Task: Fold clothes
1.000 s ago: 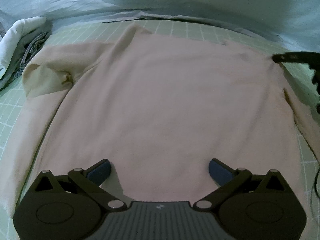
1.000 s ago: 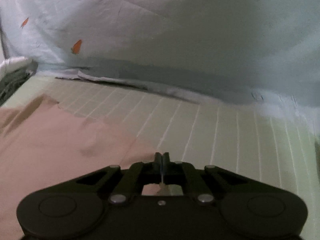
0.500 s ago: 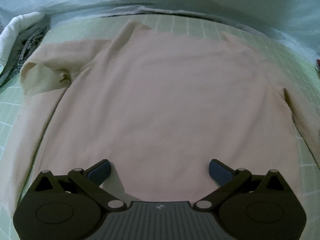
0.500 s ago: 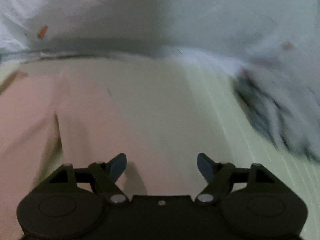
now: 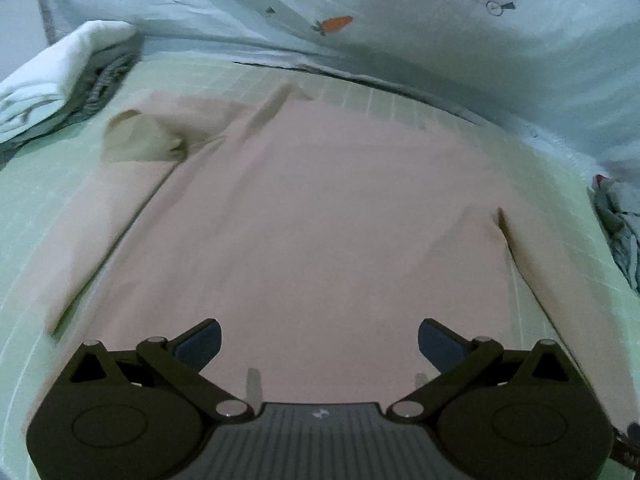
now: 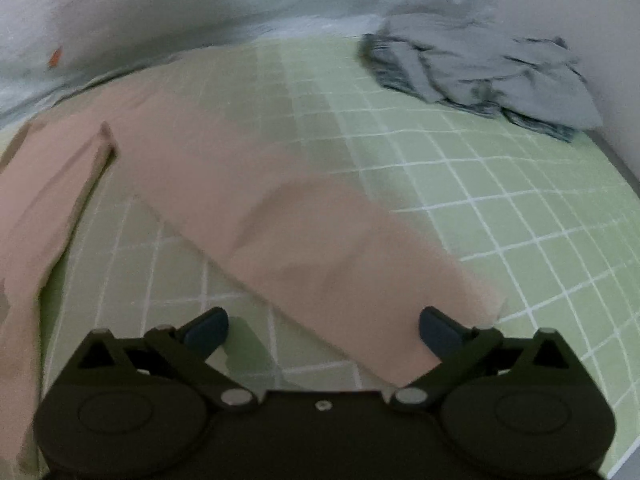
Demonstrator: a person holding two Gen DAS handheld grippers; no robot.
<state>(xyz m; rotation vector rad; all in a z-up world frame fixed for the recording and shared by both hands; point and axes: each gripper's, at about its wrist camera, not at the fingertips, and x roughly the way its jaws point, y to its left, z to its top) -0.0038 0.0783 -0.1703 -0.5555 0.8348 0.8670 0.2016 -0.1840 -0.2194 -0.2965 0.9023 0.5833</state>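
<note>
A pale pink long-sleeved top (image 5: 320, 216) lies flat on a green checked sheet (image 5: 24, 208). Its left sleeve (image 5: 80, 232) runs down the left side, with a turned-over bit near the shoulder. My left gripper (image 5: 319, 340) is open and empty over the top's near hem. In the right wrist view the top's right sleeve (image 6: 312, 240) stretches out diagonally across the sheet (image 6: 520, 208). My right gripper (image 6: 323, 330) is open and empty, with the sleeve's end between and just ahead of its fingers.
A light blue quilt with carrot prints (image 5: 400, 20) is bunched along the far side. A white and grey heap of clothes (image 5: 60, 84) lies at the far left. A crumpled grey garment (image 6: 480, 68) lies at the far right of the sheet.
My right gripper has opened, letting go of the top's edge, and swung right and back along the right sleeve. My left gripper stayed open and shifted a little over the hem.
</note>
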